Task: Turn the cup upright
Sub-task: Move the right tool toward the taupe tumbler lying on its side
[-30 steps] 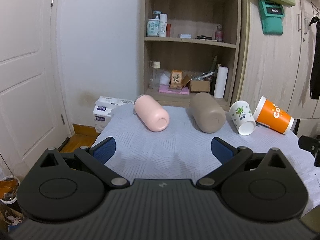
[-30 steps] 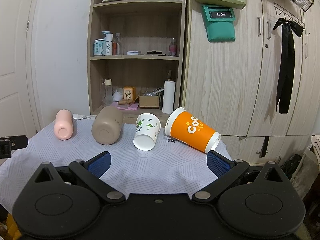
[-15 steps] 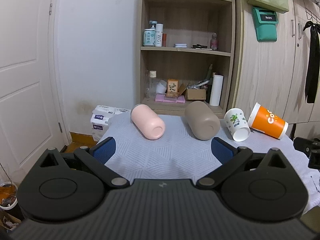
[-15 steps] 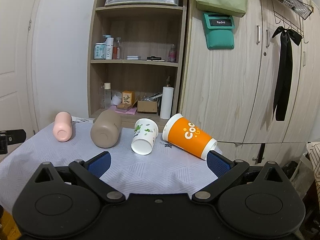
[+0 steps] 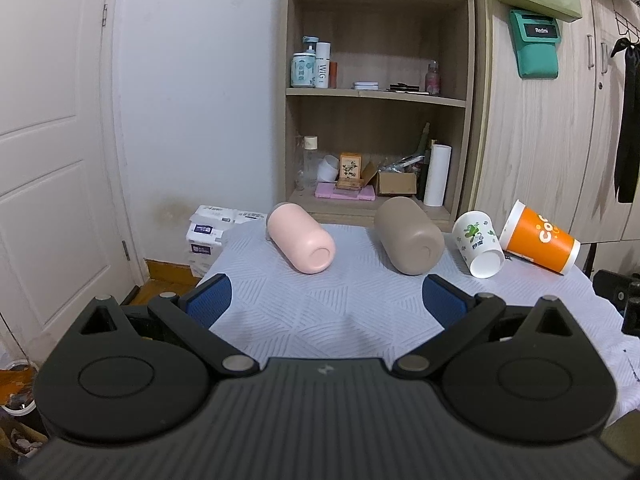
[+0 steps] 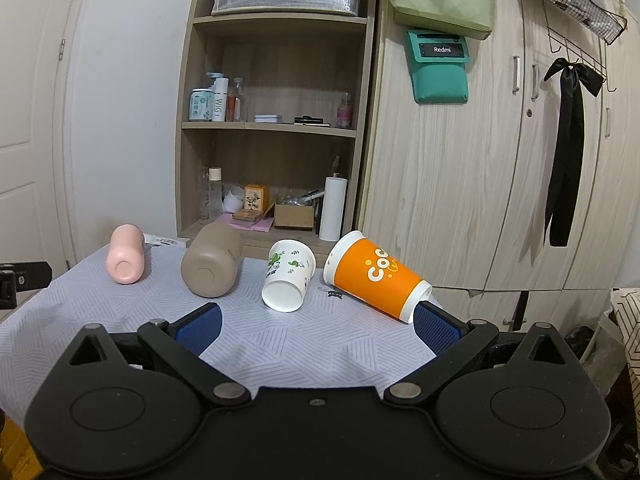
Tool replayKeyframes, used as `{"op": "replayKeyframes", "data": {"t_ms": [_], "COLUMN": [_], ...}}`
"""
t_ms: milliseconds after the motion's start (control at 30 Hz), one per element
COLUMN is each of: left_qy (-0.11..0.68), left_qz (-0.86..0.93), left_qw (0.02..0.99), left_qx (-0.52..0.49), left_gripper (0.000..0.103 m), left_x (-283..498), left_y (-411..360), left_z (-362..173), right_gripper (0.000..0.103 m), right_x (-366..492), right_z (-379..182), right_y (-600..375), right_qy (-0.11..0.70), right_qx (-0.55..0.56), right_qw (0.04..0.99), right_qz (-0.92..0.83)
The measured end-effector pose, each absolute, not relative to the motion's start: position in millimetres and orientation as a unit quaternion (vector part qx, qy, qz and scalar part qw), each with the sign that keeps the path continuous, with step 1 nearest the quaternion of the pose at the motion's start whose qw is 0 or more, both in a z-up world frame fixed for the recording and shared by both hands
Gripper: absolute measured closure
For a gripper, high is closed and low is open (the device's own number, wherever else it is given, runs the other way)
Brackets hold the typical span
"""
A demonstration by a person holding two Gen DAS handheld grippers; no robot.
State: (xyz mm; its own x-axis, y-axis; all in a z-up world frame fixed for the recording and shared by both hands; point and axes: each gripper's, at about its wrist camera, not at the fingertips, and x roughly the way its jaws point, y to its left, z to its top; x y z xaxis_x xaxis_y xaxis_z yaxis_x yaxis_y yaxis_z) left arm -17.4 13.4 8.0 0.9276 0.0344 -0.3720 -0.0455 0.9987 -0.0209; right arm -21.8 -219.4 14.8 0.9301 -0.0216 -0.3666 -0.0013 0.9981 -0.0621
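Several cups lie on their sides in a row on the table's grey-white cloth (image 5: 328, 312): a pink cup (image 5: 300, 238), a brown cup (image 5: 408, 240), a white paper cup with green print (image 5: 478, 244) and an orange paper cup (image 5: 540, 236). In the right wrist view they are the pink cup (image 6: 126, 254), brown cup (image 6: 212, 258), white cup (image 6: 288, 274) and orange cup (image 6: 374, 276). My left gripper (image 5: 326, 300) is open and empty, short of the pink and brown cups. My right gripper (image 6: 318, 324) is open and empty, near the white and orange cups.
A wooden shelf unit (image 6: 276, 128) with bottles and boxes stands behind the table. Wardrobe doors (image 6: 500, 160) are to the right, a white door (image 5: 52, 160) to the left. Packs of tissue (image 5: 208, 232) sit by the table's far left corner.
Both grippers have pulled back and tilted up a little, so the cups sit lower and smaller in view. The cups have not moved. Both grippers stay open.
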Motion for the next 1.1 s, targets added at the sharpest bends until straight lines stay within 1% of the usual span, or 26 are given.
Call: {"op": "replayKeyframes", "data": {"t_ms": [633,867,1000,1100], "left_qy": [0.202,0.236,0.231,0.244], "left_qz": [0.03,0.009,-0.018,-0.034], "left_qw": [0.979,0.971,0.972,0.967], "left_qx": [-0.015,-0.035,-0.045,-0.059], "left_gripper": [0.0,0.0,0.0,0.0], "left_x": [-17.6,-2.5,14.9,34.6], "left_y": [17.8,20.6,20.4,20.6], "left_z": [7.8,22.1,37.9,41.3], "right_gripper": [0.0,0.0,0.0,0.0], "right_x": [-16.3,-6.5,13.3,33.4], "right_z": [11.7,21.5,30.8,32.8], "right_y": [-218.6,-215.1,-207.6,-198.5], "right_qy": [0.194,0.18,0.196,0.204], "right_qx": [-0.027,-0.024,-0.028,-0.042], "right_qw": [0.981,0.976,0.956,0.941], "right_qz": [0.008,0.121,0.215,0.266]}}
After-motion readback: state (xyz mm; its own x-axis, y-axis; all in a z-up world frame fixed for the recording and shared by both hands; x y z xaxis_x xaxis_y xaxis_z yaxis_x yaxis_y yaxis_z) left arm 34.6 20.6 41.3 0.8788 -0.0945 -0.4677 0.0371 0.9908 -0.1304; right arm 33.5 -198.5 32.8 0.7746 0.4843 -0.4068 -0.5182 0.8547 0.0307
